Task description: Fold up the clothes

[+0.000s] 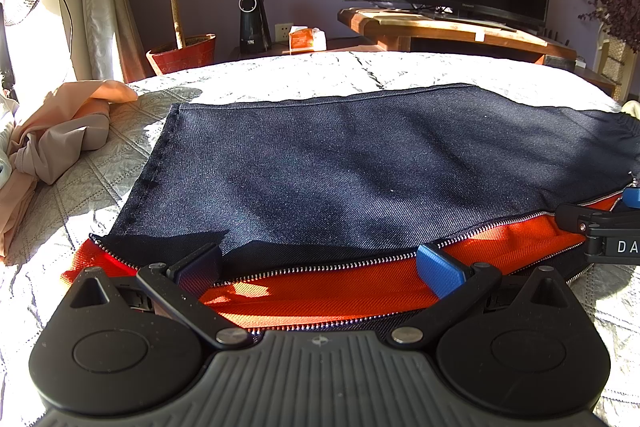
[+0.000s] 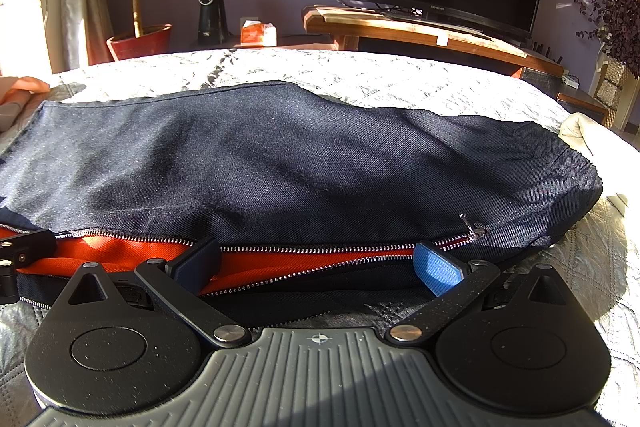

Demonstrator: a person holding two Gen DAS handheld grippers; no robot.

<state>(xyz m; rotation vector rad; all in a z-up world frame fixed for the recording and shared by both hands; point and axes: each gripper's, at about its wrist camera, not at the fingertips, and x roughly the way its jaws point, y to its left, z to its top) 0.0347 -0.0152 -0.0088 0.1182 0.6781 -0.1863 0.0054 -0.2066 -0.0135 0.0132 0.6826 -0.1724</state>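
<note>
Right, your dark navy jacket [image 1: 340, 155] lies flat across the quilted grey-white bedspread [image 1: 320, 71], twill weave, matte, sun-striped. Its front is unzipped along the near edge: silver zipper teeth [image 1: 320, 269] run in two lines with bright orange lining [image 1: 320, 291] showing between them, ribbed like canvas. Your left gripper [image 1: 320, 269] sits over that opening near the hem end, jaws spread wide, blue textured pads [image 1: 438, 269] either side of the zipper, clamped on nothing. Your right gripper [image 2: 318, 267] is further along the same opening, near the zipper pull [image 2: 472, 225], jaws likewise wide apart, holding nothing. The jacket's far edge is a straight stitched seam. A crumpled peach garment [image 1: 60, 131] lies at the left on the bed.
</note>
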